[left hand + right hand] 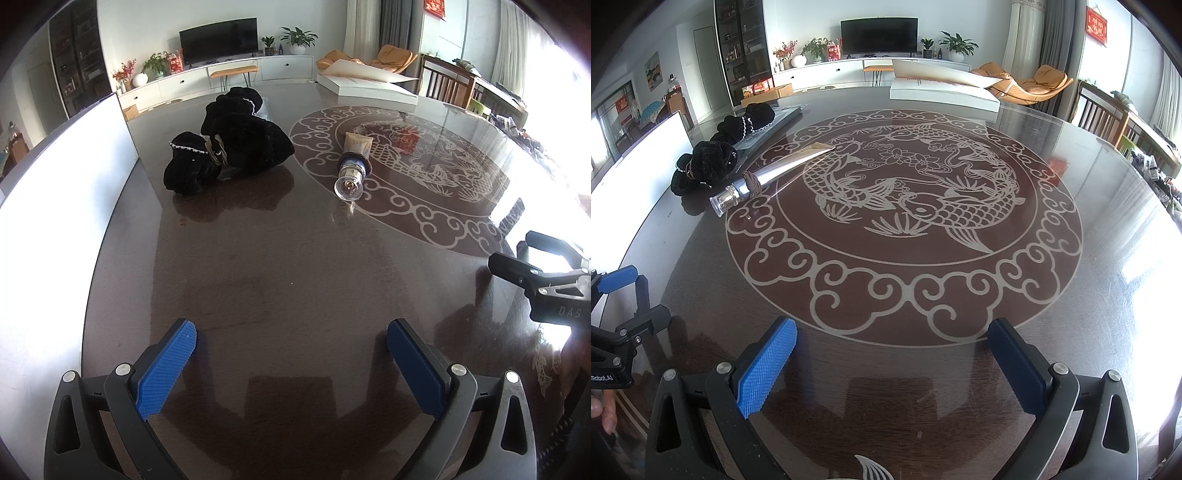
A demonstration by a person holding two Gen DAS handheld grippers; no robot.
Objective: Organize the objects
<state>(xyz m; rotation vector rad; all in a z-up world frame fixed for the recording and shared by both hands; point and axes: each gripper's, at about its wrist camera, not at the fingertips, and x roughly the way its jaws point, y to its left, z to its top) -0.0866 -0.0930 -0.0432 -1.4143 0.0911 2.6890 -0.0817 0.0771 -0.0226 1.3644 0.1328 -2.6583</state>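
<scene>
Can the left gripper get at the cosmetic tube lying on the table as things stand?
Probably yes. The left gripper is open and empty, and only bare table lies between it and the cosmetic tube. The black scrunchies sit off to the side, apart from it.

From the left wrist, the cream tube (354, 155) lies cap-first toward the lens, so its far end is foreshortened and its print unreadable. The right gripper (546, 280) is cut off at 3 o'clock, its fingertips washed out by window glare. From the right wrist, the left gripper (617, 314) is cropped at 9 o'clock. The black scrunchies (701, 166) blend together; perhaps three, though the count is unclear.
</scene>
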